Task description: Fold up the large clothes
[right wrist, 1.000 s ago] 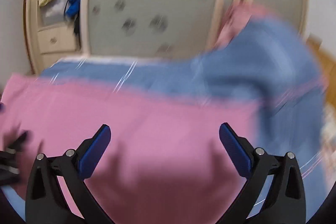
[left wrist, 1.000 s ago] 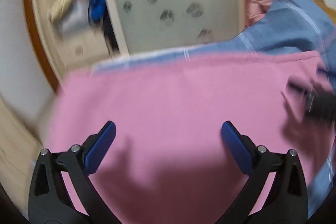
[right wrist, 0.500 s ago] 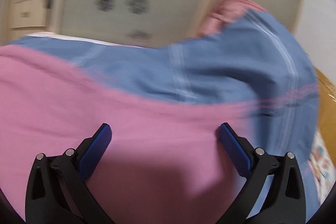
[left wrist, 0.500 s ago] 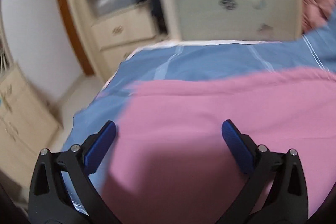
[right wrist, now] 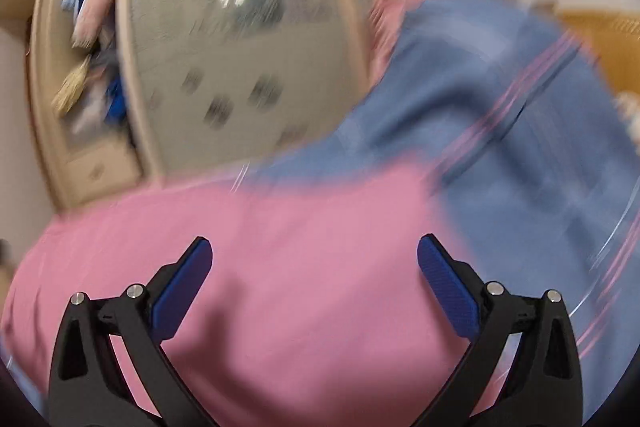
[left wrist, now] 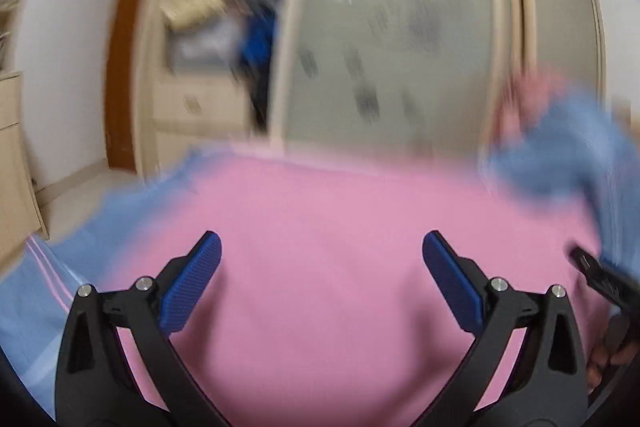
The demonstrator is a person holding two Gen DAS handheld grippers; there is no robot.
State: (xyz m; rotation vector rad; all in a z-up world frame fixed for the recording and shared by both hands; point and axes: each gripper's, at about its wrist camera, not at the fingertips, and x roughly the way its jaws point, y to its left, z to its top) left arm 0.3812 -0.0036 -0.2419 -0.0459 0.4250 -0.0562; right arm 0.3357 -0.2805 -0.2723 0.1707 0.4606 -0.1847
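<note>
The large pink cloth garment (left wrist: 340, 267) lies spread flat on the blue striped bedcover (right wrist: 520, 147), apparently unfolded, filling each view from nine to three o'clock beneath the wide-open, empty left gripper (left wrist: 322, 267) and right gripper (right wrist: 314, 263).

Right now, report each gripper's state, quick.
Left gripper: open, holding nothing, over the pink garment.
Right gripper: open, holding nothing, over the same garment.

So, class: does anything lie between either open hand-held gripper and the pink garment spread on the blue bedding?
Nothing visible does. The left hand-held gripper and right hand-held gripper both stand open directly over the pink garment, with no object in between.
</note>
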